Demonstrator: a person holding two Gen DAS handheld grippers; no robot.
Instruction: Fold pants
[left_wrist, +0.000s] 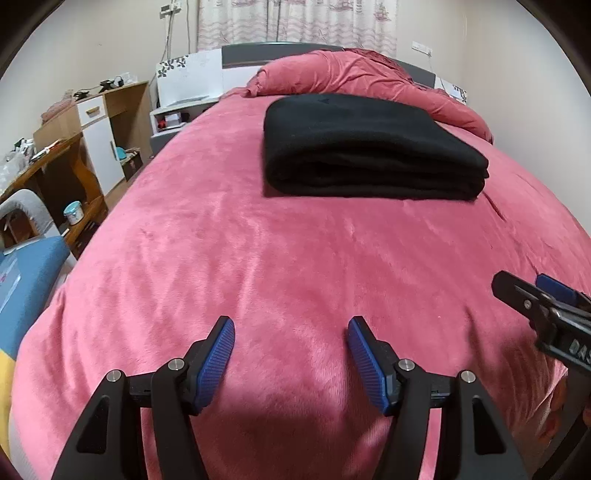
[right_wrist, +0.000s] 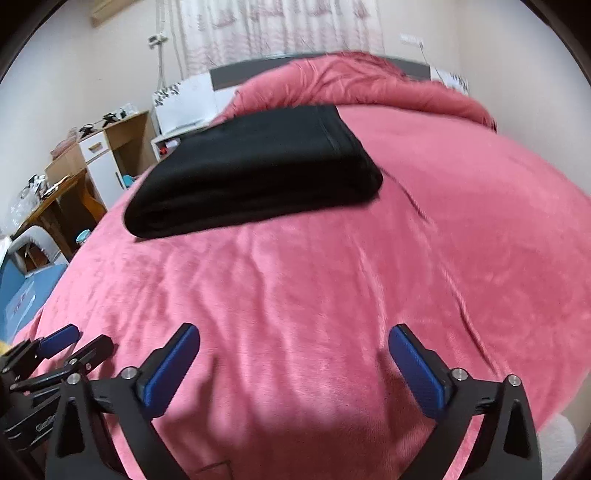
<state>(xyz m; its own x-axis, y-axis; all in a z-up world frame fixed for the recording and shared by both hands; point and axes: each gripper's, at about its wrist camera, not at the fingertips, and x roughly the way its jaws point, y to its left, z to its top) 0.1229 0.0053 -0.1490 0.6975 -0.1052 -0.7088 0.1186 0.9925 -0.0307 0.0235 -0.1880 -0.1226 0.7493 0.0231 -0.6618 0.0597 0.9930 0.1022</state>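
The black pants lie folded in a thick rectangular stack on the pink bed cover, toward the head of the bed. In the right wrist view the pants sit at the upper left. My left gripper is open and empty, low over the bed's near end, well short of the pants. My right gripper is open and empty, also over the near end. The right gripper shows at the right edge of the left wrist view; the left gripper shows at the lower left of the right wrist view.
A bunched pink duvet lies at the headboard behind the pants. Wooden desk and cabinet stand left of the bed, with a blue box and a chair near the bed's left edge. Curtains hang behind.
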